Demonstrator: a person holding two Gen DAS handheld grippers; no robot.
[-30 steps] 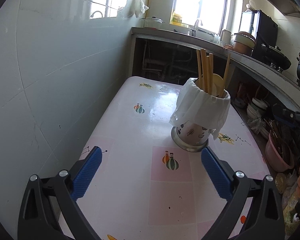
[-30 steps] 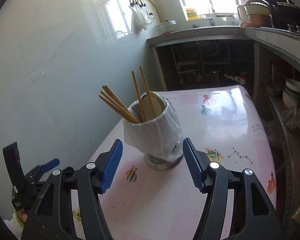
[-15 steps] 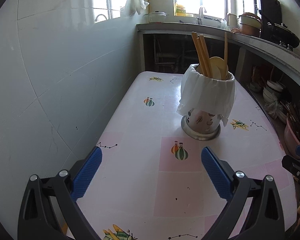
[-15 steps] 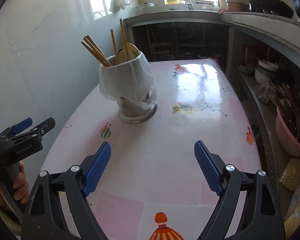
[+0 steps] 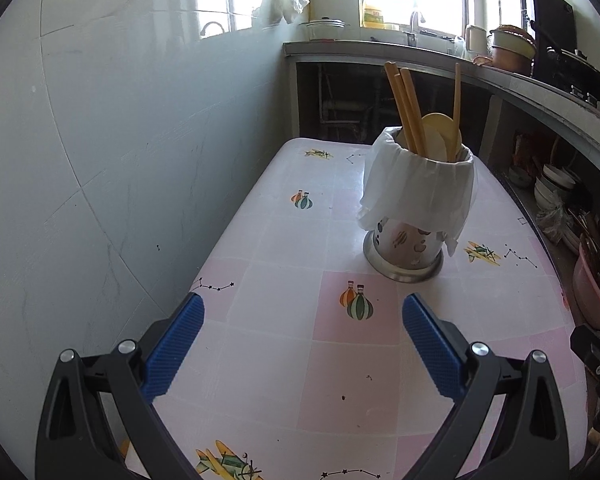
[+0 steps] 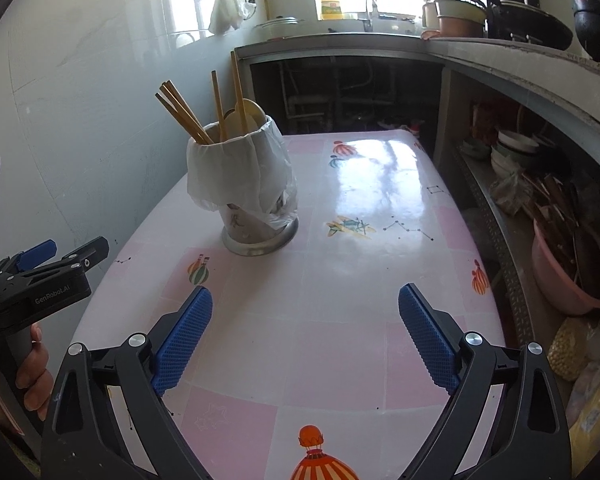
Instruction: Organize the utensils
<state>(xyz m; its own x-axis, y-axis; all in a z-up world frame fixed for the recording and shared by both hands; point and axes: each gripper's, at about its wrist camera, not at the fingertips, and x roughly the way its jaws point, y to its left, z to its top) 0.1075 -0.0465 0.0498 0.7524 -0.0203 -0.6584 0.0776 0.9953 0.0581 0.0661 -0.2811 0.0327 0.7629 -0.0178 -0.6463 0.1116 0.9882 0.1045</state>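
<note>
The desk [image 6: 340,320] is bare and wide in front of both grippers, so the near part is free to pass over. The only obstacle on it is the holder [image 6: 256,216], which stands toward the far left part near the wall [image 5: 120,160], with chopsticks [image 6: 182,110] leaning out toward that wall. The left side is closed by the wall along the desk edge, the far end by the counter [image 6: 380,46], and on the right the shelves [image 6: 540,200] with bowls stand just beside the desk.
</note>
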